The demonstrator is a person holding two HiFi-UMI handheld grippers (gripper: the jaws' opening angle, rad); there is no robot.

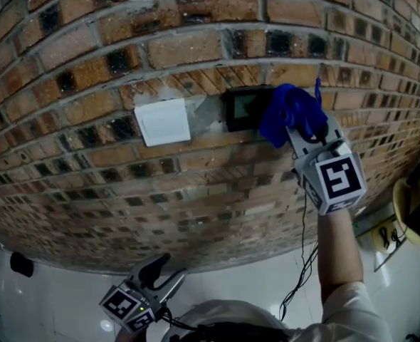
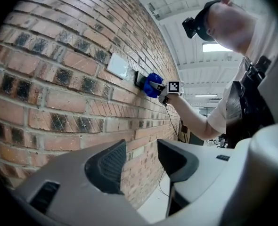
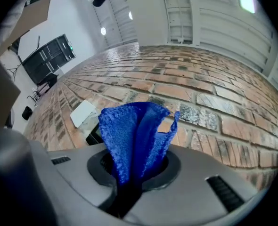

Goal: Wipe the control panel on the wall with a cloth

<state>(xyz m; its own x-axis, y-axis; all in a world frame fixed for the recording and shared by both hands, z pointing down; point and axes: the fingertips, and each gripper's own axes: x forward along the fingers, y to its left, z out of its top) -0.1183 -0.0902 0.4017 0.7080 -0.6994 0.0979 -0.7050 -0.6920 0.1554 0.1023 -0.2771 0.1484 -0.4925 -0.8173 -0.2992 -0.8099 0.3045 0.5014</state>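
Brick wall [image 1: 89, 191] fills the frame. At bottom left, the left gripper [image 1: 164, 269] hangs with jaws apart, empty. Right of centre, the right gripper [image 3: 134, 166] is clamped on a blue cloth [image 1: 290, 112] that covers the dark panel's [image 1: 244, 110] right edge. A white plate [image 1: 163, 121] sits just left of the panel.

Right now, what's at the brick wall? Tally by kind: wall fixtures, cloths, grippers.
Wall fixtures: 2 (black rectangular control panel, white square plastic plate)
Cloths: 1 (blue microfibre cloth)
Grippers: 2 (right gripper shut on the cloth, left gripper open and empty)
Total: 5
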